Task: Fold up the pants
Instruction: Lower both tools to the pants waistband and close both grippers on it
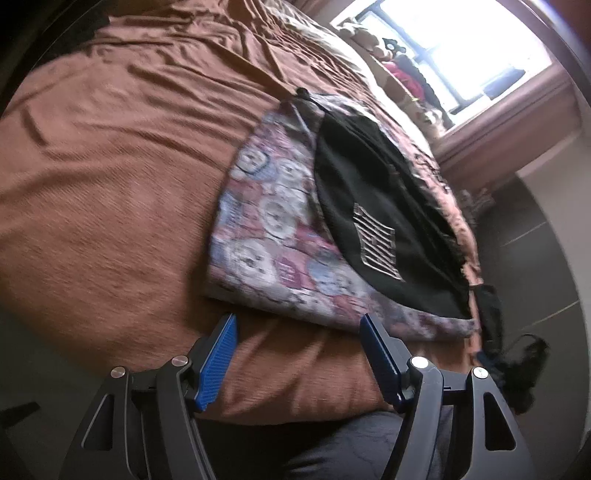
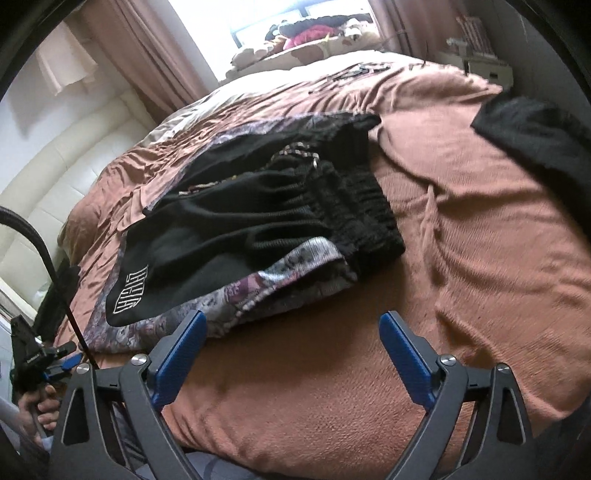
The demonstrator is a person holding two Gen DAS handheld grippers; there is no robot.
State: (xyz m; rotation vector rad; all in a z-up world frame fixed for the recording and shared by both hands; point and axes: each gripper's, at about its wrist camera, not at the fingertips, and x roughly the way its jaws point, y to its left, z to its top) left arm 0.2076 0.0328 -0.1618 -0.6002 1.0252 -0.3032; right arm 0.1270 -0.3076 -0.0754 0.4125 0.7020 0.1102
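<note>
on the brown bedspread (image 2: 461, 229): one pair of black pants (image 2: 258, 221), one patterned garment (image 2: 280, 273) beneath it, one more black cloth (image 2: 535, 133) near the bedspread's far corner (kind unclear).

Black pants (image 2: 236, 221) with white lettering lie folded atop a patterned garment (image 1: 266, 229).

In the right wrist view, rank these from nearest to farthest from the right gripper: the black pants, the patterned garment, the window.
From the right gripper:
1. patterned garment, just ahead, left finger at its edge
2. black pants, stacked on it
3. window, beyond the bed
</note>
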